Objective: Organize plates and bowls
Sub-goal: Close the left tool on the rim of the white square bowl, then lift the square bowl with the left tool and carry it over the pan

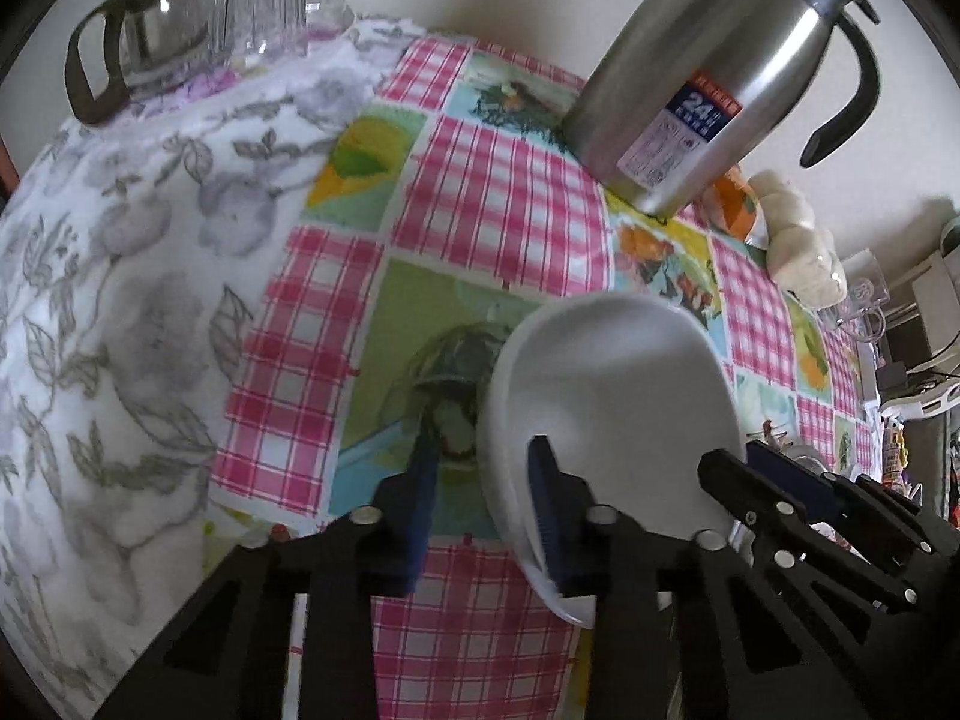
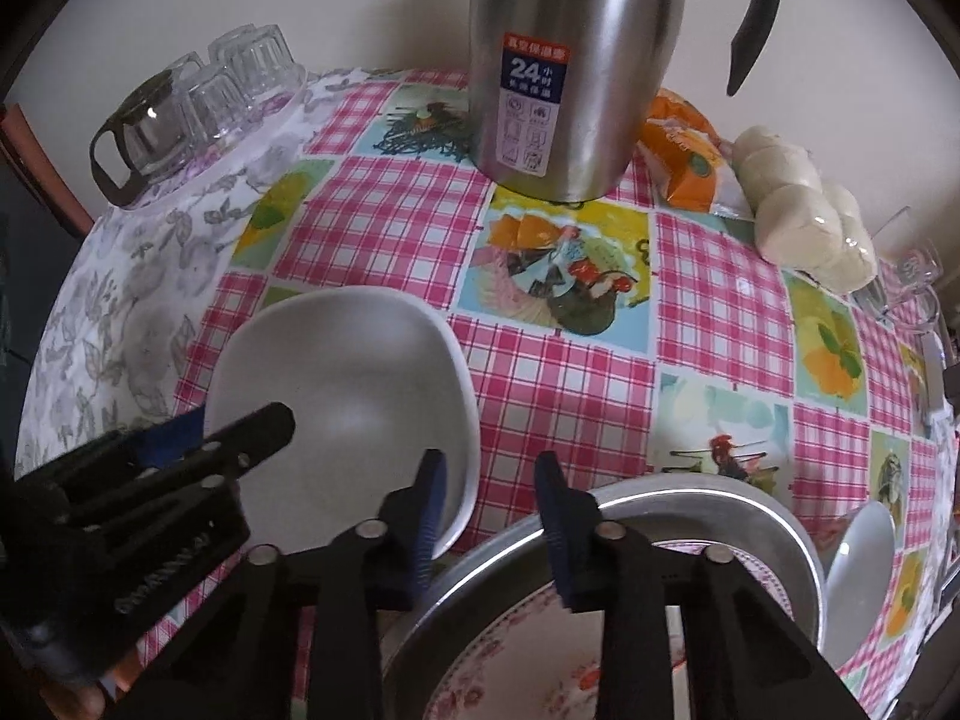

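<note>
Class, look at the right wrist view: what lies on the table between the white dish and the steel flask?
Nothing: only bare checked tablecloth separates the white dish from the steel flask. The right wrist view shows it best.

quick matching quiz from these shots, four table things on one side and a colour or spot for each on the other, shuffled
Things:
1. thermos jug
2. white plate
3. upturned glasses
4. steamed buns

Descriptions:
A. on the grey floral cloth
B. bagged, beside the orange packet
C. steel with black handle
D. plain, on the pink checked cloth

Pairs: 1-C, 2-D, 3-A, 4-B
</note>
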Available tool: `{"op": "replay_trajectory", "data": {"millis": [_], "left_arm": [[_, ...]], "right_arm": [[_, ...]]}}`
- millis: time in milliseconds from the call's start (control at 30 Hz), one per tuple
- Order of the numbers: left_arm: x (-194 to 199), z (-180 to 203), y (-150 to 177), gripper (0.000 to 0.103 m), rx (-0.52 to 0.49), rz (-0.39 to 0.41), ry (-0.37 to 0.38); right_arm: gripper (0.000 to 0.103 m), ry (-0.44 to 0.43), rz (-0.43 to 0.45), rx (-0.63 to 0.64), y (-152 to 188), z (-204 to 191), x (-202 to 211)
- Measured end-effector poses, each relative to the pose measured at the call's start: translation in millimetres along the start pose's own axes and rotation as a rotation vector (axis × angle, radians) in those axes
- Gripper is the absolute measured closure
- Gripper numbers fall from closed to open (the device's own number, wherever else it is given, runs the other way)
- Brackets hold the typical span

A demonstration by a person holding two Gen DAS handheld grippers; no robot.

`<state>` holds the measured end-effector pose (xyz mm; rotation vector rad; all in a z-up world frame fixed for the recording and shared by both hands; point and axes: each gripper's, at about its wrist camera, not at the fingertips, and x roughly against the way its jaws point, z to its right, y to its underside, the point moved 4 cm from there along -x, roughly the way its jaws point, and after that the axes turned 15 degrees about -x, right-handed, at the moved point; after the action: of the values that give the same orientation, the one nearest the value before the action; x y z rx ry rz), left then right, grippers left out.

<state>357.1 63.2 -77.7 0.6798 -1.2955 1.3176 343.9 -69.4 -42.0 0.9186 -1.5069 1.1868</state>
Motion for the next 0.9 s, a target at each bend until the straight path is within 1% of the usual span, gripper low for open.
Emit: {"op": "replay_trajectory", "data": {"millis": [33,100,200,300,400,600,767,900], "left_arm": [[-0.9,0.0,0.5,0.076,0.008,0.004,0.015],[-1.2,1.6,1.1,0.082,0.013,0.011,0.028],[0.2,4.5,1.6,0.085,0.007,0.013,0.018],[2.4,2.1,5.0,0.086,0.029,0.017,0.015],[6.3,1.0,9.1,0.087,0.038,0.024,0.010],[18.1,0.3,22.0,0.087,0.049,0.039,-0.026],[34.0,1.4,39.0,0.087,0.108,0.087,-0.031],[46.8,8.6,51.6,0.087,0.137,0.125,-0.067]], "right_arm": [[0.081,0.000,-0.004,0.001,0.4,-0.9,-2.4],[0.086,-0.010,-0.010,0.000,1.4,-2.8,-6.0],[0.092,-0.011,-0.008,0.014,4.2,-7.5,-8.2],[0.092,-0.010,-0.005,0.020,7.0,-8.7,-6.7],[0.092,-0.028,-0.007,0.014,9.4,-9.3,-3.1],[0.092,-0.076,-0.007,0.015,17.5,-13.4,9.1],[0.092,-0.119,0.004,0.028,29.8,-14.2,24.7],[0.092,-0.160,0.019,0.029,37.9,-11.8,40.8]]}}
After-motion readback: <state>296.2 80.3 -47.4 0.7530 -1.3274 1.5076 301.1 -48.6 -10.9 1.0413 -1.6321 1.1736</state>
